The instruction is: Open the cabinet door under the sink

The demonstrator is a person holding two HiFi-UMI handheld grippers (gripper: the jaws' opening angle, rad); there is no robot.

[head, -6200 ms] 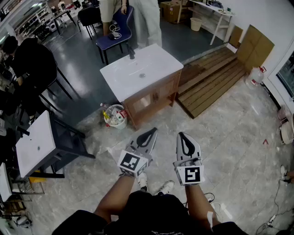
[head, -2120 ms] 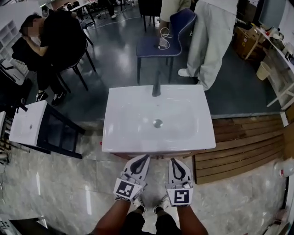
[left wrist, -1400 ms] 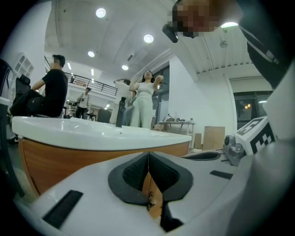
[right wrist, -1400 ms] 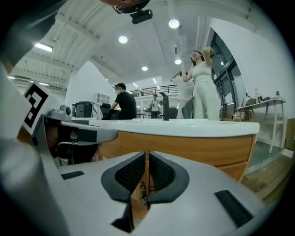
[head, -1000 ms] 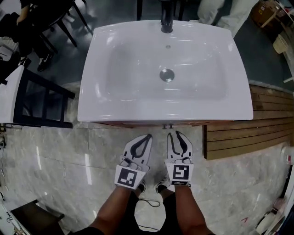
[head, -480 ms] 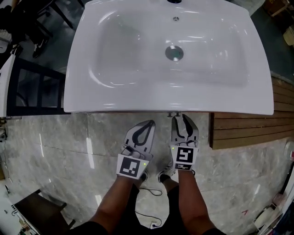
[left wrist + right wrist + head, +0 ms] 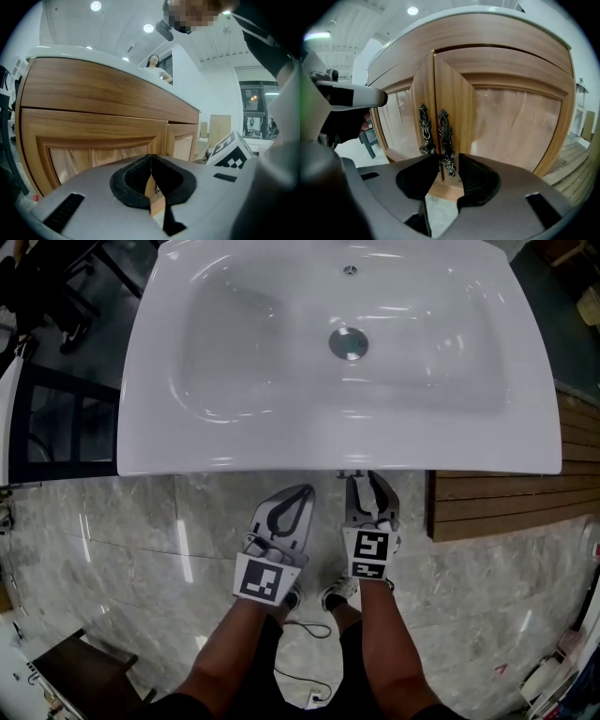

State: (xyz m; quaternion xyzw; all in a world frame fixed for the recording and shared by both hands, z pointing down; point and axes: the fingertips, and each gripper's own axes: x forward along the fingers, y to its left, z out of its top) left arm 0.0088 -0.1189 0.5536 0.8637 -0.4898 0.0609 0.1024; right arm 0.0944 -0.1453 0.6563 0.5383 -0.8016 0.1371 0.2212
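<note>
Cabinet door (image 7: 506, 122) closed, at twelve o'clock of right gripper (image 7: 449, 164): jaws partly apart, lower end of ornate handle (image 7: 444, 136) between, ungripped. Left gripper (image 7: 151, 161) at nine o'clock: jaws together, empty.

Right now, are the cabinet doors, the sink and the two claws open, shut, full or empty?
Left door: shut.
Right door: shut.
Sink: empty.
Left claw: shut, holding nothing.
Right claw: open, aimed at the right door's handle, not gripping it.
</note>
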